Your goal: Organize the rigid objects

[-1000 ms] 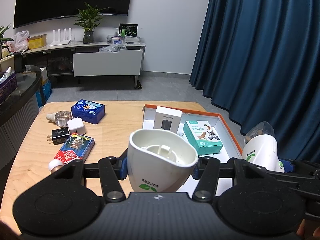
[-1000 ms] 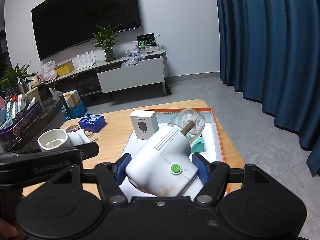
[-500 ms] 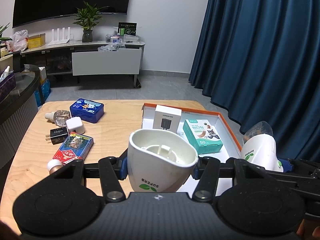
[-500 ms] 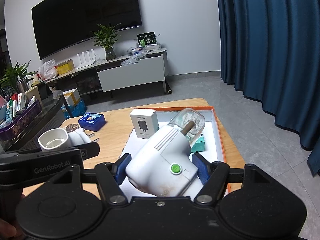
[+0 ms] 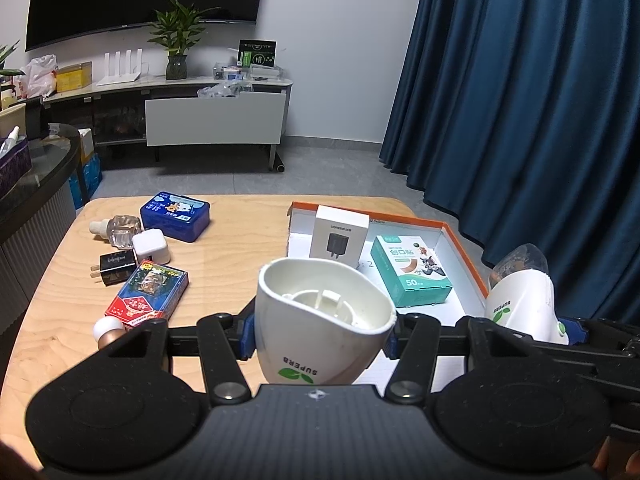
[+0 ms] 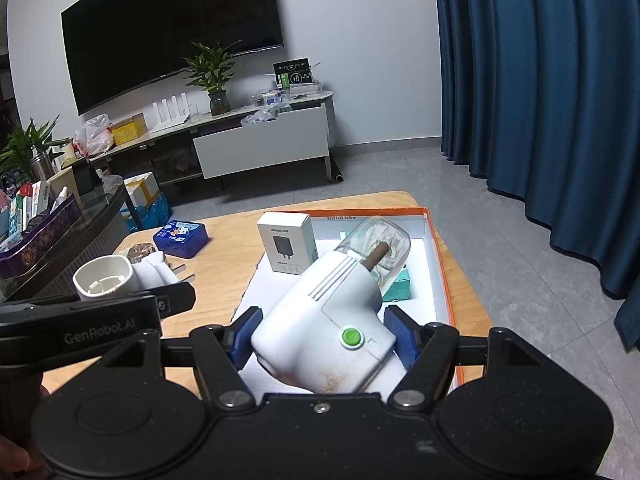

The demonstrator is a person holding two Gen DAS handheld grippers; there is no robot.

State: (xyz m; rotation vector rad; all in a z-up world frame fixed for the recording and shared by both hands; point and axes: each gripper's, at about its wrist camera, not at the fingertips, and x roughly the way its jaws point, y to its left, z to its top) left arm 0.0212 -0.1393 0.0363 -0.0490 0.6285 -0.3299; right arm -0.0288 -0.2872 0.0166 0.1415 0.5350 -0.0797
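On the left of the wooden surface point(image 5: 240, 248), the left wrist view shows a clear little bottle point(image 5: 116, 229), a white cube plug point(image 5: 150, 246), a black plug point(image 5: 116, 267) and a pack of playing cards point(image 5: 148, 295) close together, with a blue tin point(image 5: 175, 217) just behind them. A round white and copper thing point(image 5: 107, 332) at the near edge is half hidden behind the gripper's frame, so what it is cannot be told.

The left hand-held gripper point(image 5: 320, 338) is clamped on a white cup-shaped cap point(image 5: 322, 330), open end up, held above the surface; its base is cut off by the gripper body, and the blue pads point(image 5: 247, 336) only peek out at its sides.

Further right lies an orange-edged box lid point(image 5: 464, 248) holding a white charger box point(image 5: 341, 233) standing upright and a teal plaster box point(image 5: 411, 276) lying flat. The lid's near part is hidden behind both grippers.

The right hand-held gripper point(image 6: 322, 340) is closed on a white plug-in device point(image 6: 324, 332) with a green button, tilted, held over the lid. A clear bottle point(image 6: 380, 244) with a brown wick sits at its far end and covers most of the teal box in the right wrist view. The device's underside is out of sight.
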